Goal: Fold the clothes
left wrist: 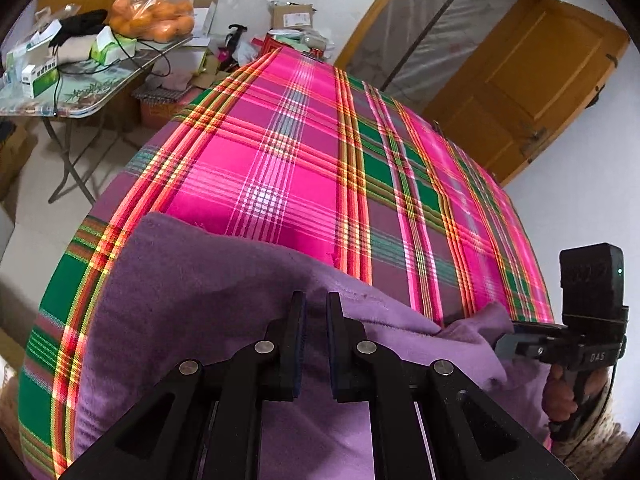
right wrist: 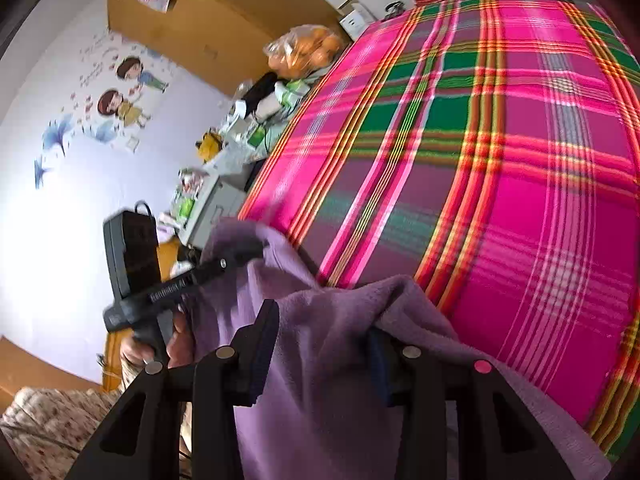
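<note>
A purple fleece garment (left wrist: 208, 280) lies bunched at the near edge of a bed covered by a pink and green plaid sheet (left wrist: 304, 148). My left gripper (left wrist: 316, 304) is shut on a fold of the garment's upper edge, with only a thin slit between its pads. In the right wrist view it (right wrist: 236, 260) bites into the garment (right wrist: 328, 380) from the left. My right gripper (right wrist: 320, 320) is shut on a thick bunch of the fleece, which drapes over its right finger. In the left wrist view it (left wrist: 508, 336) clamps a raised corner at the right.
A folding table (left wrist: 100, 84) stands left of the bed with a bag of oranges (left wrist: 152, 12), boxes and cables. Clutter lies on the floor past the bed. A wooden door (left wrist: 532, 80) is at the right. A hand (right wrist: 180, 344) grips the left gripper's handle.
</note>
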A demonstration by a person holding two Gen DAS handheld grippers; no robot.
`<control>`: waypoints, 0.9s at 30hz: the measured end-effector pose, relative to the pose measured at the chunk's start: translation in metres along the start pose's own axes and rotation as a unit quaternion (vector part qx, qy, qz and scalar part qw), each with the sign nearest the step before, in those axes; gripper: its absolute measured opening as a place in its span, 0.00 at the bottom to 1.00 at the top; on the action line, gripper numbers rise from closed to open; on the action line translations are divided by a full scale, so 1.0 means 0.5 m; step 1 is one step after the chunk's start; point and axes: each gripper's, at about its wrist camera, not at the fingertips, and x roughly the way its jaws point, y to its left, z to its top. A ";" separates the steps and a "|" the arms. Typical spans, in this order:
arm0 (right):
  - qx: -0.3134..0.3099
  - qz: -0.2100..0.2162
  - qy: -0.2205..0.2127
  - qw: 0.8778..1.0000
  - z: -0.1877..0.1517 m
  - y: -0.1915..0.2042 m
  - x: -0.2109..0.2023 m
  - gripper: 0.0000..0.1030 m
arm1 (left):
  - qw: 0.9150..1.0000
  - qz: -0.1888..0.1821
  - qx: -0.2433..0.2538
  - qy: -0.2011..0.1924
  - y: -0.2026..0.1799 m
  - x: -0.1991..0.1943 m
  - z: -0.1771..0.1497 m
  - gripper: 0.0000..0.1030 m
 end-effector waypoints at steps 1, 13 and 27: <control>0.005 0.003 -0.003 1.000 0.003 -0.002 -0.006 0.37 | 1.000 -0.002 -0.001 0.000 0.001 0.001 0.000 0.09; 0.060 0.019 -0.002 0.998 0.029 -0.049 -0.017 0.17 | 1.000 -0.018 -0.013 -0.003 0.016 0.000 0.000 0.10; 0.023 -0.051 -0.022 0.998 0.055 -0.046 -0.040 0.06 | 1.000 -0.025 -0.018 -0.006 0.024 0.003 0.001 0.09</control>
